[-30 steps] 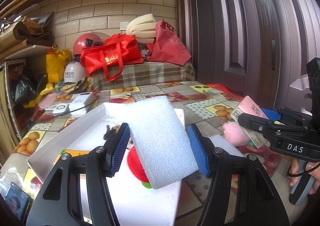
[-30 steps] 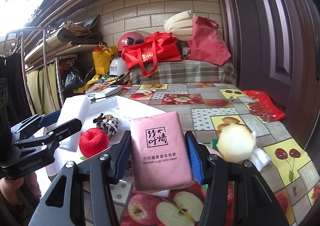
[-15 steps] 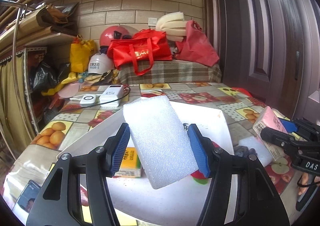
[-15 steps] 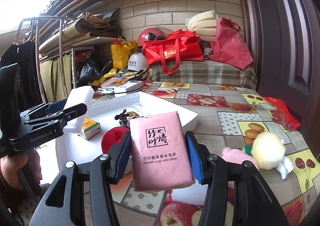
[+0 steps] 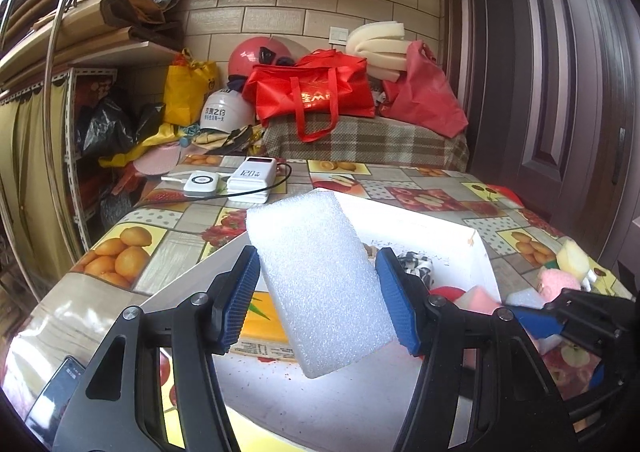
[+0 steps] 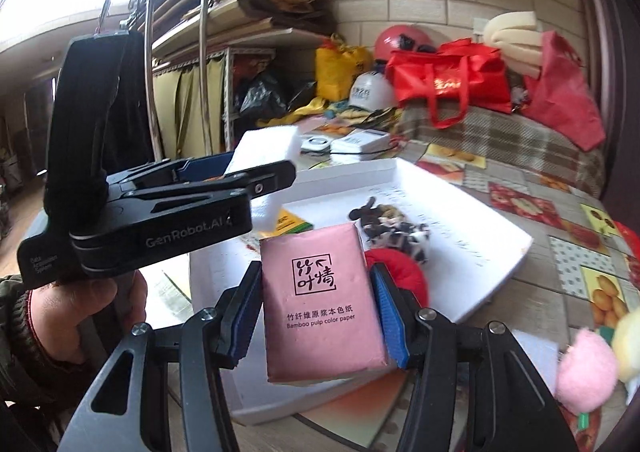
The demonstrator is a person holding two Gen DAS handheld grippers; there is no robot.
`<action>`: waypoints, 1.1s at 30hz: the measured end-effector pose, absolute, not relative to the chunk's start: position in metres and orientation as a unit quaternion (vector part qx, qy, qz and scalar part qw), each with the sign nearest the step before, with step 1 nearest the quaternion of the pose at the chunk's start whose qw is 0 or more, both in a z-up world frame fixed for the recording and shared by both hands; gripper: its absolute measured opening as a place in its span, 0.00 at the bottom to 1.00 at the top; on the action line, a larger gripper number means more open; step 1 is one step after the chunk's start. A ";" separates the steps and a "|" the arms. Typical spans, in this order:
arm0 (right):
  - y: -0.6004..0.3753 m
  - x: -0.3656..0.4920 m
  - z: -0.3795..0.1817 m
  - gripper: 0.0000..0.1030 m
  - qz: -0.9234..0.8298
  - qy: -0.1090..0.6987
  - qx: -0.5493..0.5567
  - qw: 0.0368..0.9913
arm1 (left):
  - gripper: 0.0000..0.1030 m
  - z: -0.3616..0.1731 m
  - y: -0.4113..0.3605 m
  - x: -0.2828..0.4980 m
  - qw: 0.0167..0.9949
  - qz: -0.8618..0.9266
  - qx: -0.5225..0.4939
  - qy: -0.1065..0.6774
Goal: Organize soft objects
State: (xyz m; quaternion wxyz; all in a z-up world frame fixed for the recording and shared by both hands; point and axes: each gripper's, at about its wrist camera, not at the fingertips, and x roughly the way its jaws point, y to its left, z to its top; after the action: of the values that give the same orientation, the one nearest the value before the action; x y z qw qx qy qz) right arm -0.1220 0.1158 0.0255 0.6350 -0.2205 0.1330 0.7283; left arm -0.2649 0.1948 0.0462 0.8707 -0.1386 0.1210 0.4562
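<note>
My left gripper is shut on a white foam block and holds it above the white tray. My right gripper is shut on a pink tissue pack, held over the tray's near edge. In the tray lie a yellow-green packet, a red plush apple and a black-and-white soft toy. The left gripper also shows in the right wrist view, with the foam block in it.
A pink pompom and a pale sponge lie on the fruit-print tablecloth right of the tray. Two white power banks sit at the back. A phone lies at the near left edge. Red bags stand behind.
Both grippers have swung left over the tray, each still holding its object. The yellow-green packet has come into the left wrist view.
</note>
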 end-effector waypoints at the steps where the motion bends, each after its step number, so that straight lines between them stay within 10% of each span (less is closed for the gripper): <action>1: 0.119 -0.123 0.024 0.52 0.730 0.138 -0.226 0.630 | 0.59 0.046 0.196 -0.266 0.870 0.456 -0.142 0.121; 33: 0.159 -0.069 0.025 0.52 0.697 0.245 -0.123 0.662 | 0.59 0.043 0.217 -0.240 0.874 0.445 -0.128 0.147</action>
State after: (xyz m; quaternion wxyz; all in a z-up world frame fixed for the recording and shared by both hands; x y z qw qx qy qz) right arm -0.0687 0.1591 0.0254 0.6624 -0.1228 0.2452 0.6972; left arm -0.2402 0.2167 0.0432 0.8739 -0.1283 0.1470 0.4453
